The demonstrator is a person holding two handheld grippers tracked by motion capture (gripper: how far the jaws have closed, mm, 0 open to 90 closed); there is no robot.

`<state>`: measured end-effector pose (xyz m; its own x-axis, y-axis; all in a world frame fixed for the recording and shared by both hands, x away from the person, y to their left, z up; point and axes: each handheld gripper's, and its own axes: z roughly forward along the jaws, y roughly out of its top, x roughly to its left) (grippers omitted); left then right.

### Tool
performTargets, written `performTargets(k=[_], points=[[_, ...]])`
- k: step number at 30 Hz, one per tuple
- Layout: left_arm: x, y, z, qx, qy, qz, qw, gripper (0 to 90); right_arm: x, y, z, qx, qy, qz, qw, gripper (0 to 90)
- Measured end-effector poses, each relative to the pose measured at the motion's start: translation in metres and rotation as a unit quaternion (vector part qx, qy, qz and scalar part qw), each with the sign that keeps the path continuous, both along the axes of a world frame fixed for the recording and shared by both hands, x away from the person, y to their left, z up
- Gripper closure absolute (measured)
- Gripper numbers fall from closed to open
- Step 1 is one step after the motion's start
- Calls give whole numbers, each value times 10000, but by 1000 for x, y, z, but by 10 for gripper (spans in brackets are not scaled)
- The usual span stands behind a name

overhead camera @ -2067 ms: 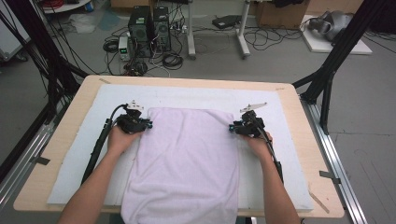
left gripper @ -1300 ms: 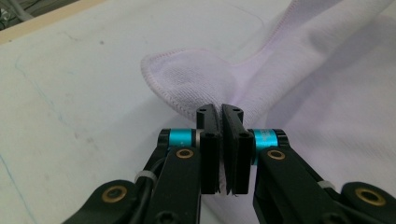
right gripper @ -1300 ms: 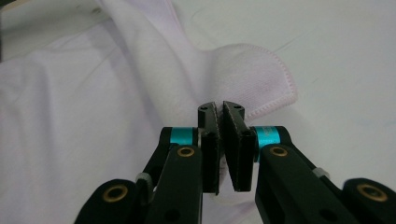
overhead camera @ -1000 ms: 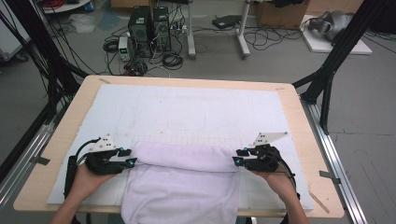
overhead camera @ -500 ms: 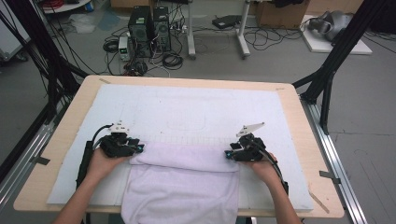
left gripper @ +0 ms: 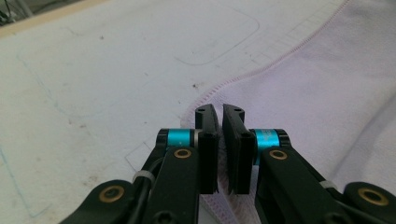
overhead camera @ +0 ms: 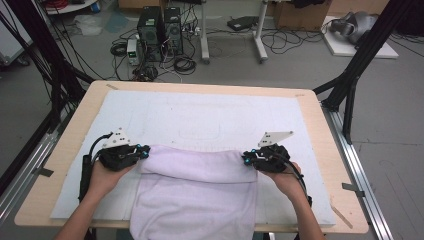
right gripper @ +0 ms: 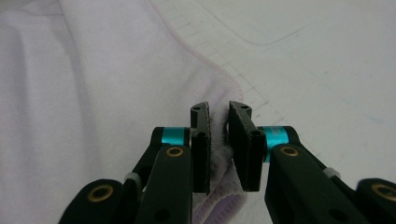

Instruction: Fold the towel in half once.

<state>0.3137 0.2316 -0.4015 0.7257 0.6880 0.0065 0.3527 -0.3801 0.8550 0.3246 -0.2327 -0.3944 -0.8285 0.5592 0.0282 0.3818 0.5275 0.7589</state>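
1. Desk point(overhead camera: 320, 130): wooden top, covered by a white mat point(overhead camera: 210, 115) with faint drawn outlines.
2. Towel point(overhead camera: 195, 200): pale lilac, lying on the near-centre of the mat. Its far part is doubled back toward the near side, leaving a rounded fold edge running left-right between the two tongs. The near end hangs over the near desk edge.
3. Left tongs point(overhead camera: 142, 152): at the left end of the fold, held by the person's left hand point(overhead camera: 102, 177). In the left gripper view the left tongs point(left gripper: 220, 122) have jaws nearly together with a thin gap between them, sitting right at the stitched towel point(left gripper: 327, 93) corner; hem visible beneath the jaws. Cannot tell whether fabric is actually pinched there.
4. Right tongs point(overhead camera: 247, 159): at the right end of the fold, held by the right hand point(overhead camera: 285, 182). In the right gripper view the right tongs point(right gripper: 220, 119) are clamped on the towel point(right gripper: 93, 93) corner, with bunched fabric visible between the jaws.
5. Both tongs sit low on the mat, roughly level with each other, well apart, with the towel's width between them.
6. Grey three-cornered plates on both, cables trailing toward the near side.
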Motion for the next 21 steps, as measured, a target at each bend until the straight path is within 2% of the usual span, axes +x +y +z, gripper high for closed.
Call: performTargets(k=[2, 7, 9, 16, 21], points=[[-2, 1, 1, -13, 22, -2, 10000, 842, -1, 1, 1, -57, -46, 14, 10000, 781], [3, -3, -5, 74, 161, -51, 9998, 839, 7, 1, -8, -111, 121, -76, 9998, 761], [6, -4, -7, 139, 204, -37, 9997, 838, 12, 2, -13, -210, 186, -137, 9995, 761], [12, -5, -13, 140, 310, -26, 9994, 832, 19, 4, -19, -193, 224, -152, 9994, 764], [17, -5, -17, 88, 392, 89, 9992, 831, 24, 0, -20, -37, 216, -246, 9995, 760]])
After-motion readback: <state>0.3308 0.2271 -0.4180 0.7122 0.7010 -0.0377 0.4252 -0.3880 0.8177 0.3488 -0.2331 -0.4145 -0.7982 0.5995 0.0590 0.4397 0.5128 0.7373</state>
